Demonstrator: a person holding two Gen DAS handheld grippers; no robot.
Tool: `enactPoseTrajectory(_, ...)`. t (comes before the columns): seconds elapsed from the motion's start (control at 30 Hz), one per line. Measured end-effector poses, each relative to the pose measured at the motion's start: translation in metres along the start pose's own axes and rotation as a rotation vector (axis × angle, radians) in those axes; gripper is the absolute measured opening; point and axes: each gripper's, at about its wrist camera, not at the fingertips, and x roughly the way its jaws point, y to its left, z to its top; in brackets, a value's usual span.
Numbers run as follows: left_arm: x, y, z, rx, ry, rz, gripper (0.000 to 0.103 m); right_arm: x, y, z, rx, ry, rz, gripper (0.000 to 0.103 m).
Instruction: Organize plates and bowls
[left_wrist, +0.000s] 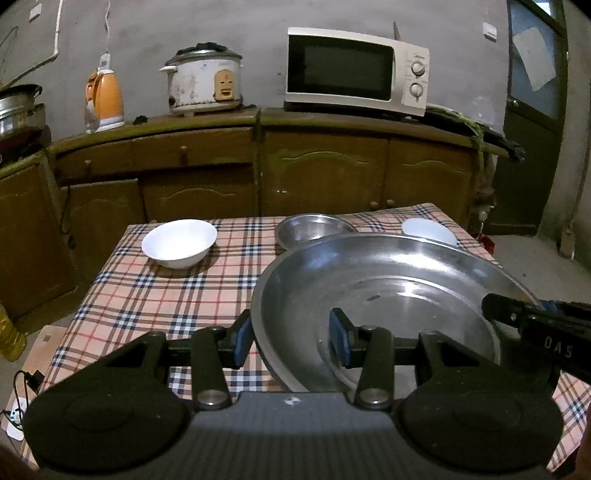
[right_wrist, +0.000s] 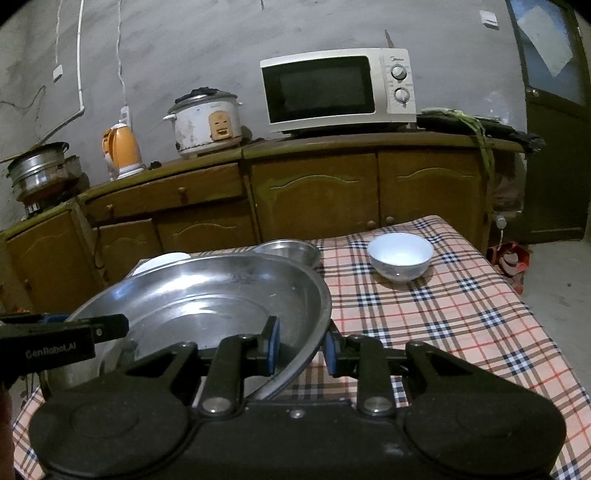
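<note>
Glossy metal basin (left_wrist: 388, 280), glazed white bowl (left_wrist: 179, 242), checked cloth tablecloth (left_wrist: 147, 295).

We see a table (left_wrist: 147, 295) under a plaid cloth (right_wrist: 461, 314). On it, from the left wrist view: white bowl (left_wrist: 179, 242) at 10 o'clock, small steel bowl (left_wrist: 310, 229) at 12, second white bowl (right_wrist: 400, 256) at 1.

Dim indoor light, muted colours, soft glare streaks on the large steel basin (left_wrist: 369, 280), bright patch on the white bowl (left_wrist: 179, 242), heavy fisheye bending at edges, dark vignetted corners, background slightly soft
</note>
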Motion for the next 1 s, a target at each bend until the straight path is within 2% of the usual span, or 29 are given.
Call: enactPoseTrajectory(1.0, -0.009, 0.068, -0.009, -0.103, 0.029, 0.098, 0.044, 0.031, 0.072, -0.005, -0.081, 0.049, 0.108, 0.032)
